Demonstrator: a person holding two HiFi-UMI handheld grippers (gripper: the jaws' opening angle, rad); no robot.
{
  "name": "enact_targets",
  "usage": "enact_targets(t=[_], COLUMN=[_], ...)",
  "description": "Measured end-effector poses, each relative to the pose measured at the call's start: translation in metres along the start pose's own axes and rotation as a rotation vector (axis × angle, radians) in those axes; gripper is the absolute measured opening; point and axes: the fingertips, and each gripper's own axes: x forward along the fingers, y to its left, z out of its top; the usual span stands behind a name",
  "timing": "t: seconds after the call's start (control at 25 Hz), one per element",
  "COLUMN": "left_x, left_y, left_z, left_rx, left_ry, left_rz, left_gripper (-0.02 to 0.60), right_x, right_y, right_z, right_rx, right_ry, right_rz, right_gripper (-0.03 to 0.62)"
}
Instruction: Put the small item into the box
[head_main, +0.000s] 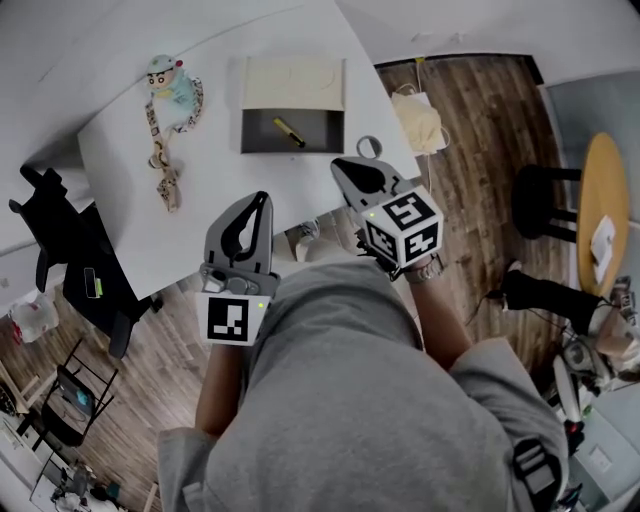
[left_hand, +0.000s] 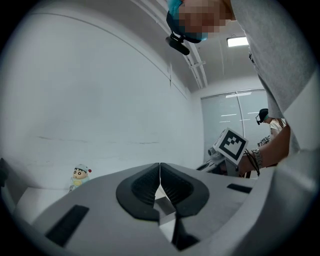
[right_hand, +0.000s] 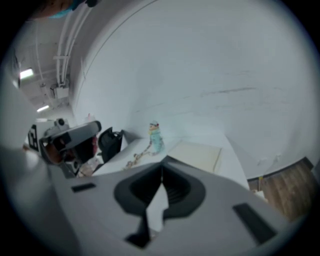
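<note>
A dark grey open box stands on the white table, its beige lid lying just behind it. A small yellow item lies inside the box. My left gripper is shut and empty, held above the table's near edge, in front of the box and to its left. My right gripper is also shut and empty, close to the box's near right corner. In the left gripper view the jaws meet with nothing between them. The right gripper shows the same, with the lid ahead.
A doll with a patterned lanyard lies at the table's left; it also shows as a doll and doll. A grey ring sits at the table's right edge. Black chair left; bag, stool, round wooden table right.
</note>
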Motion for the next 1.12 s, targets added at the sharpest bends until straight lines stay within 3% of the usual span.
enact_targets(t=[1.12], left_x=[-0.036], left_y=[0.009], left_z=[0.095], left_rx=[0.083], left_ry=[-0.206], left_rz=[0.079], left_gripper=[0.034], right_x=[-0.114], right_y=[0.056], right_z=[0.110], right_rx=[-0.105], right_ry=[-0.386], right_rz=[-0.025], right_gripper=[0.034])
